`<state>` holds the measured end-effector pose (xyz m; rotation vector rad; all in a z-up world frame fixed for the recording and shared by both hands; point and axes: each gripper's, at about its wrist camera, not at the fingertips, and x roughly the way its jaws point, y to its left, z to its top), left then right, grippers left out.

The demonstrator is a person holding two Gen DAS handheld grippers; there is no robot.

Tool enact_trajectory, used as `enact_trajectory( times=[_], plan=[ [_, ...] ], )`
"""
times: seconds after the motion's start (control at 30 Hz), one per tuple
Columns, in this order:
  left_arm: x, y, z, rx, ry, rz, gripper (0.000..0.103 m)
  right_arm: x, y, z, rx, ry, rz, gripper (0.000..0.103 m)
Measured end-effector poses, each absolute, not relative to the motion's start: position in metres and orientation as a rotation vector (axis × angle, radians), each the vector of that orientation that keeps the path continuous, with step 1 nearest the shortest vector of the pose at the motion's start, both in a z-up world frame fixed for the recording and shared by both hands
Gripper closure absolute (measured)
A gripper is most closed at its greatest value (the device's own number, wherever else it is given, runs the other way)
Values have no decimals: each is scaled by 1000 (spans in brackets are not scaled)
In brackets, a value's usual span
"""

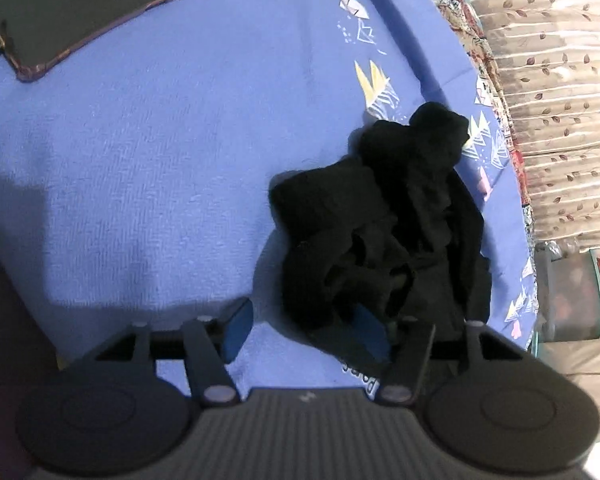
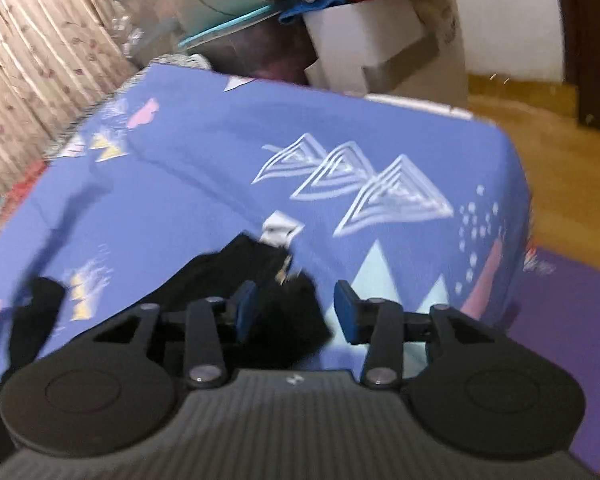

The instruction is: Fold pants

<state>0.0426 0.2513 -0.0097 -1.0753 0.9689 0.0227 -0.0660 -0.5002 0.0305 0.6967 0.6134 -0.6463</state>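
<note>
The black pants (image 1: 380, 220) lie in a crumpled heap on the blue bed cover (image 1: 160, 160), right of centre in the left wrist view. My left gripper (image 1: 303, 332) is open at the heap's near edge. Black cloth bunches around its right finger, and only blue cover shows between the pads. In the right wrist view, blurred, another part of the pants (image 2: 220, 276) trails in from the lower left. My right gripper (image 2: 296, 312) is open over it. A fold of cloth lies between its fingers beside the left pad, with a gap to the right pad.
A dark phone (image 1: 92, 12) in a clear case lies at the far left of the bed. A patterned curtain (image 1: 560, 100) hangs along the bed's far side. Beyond the bed corner (image 2: 500, 140) are boxes piled with clothes (image 2: 364, 32), wooden floor (image 2: 540, 140) and a purple mat (image 2: 572, 320).
</note>
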Motion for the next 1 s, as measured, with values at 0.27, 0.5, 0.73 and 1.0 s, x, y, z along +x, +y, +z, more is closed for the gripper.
enact_trajectory(
  times=[0.27, 0.5, 0.73, 1.0],
  plan=[
    [50, 231, -7, -1089, 966, 10, 25, -53, -505, 15, 896, 592, -482, 37],
    [48, 219, -14, -1096, 1000, 74, 92, -27, -548, -15, 1115, 614, -469, 100],
    [22, 232, 11, -983, 979, 91, 91, -41, -567, 62, 847, 377, -518, 96],
    [16, 231, 6, -979, 1002, 122, 82, 7, -563, 19, 707, 619, -532, 17]
  ],
)
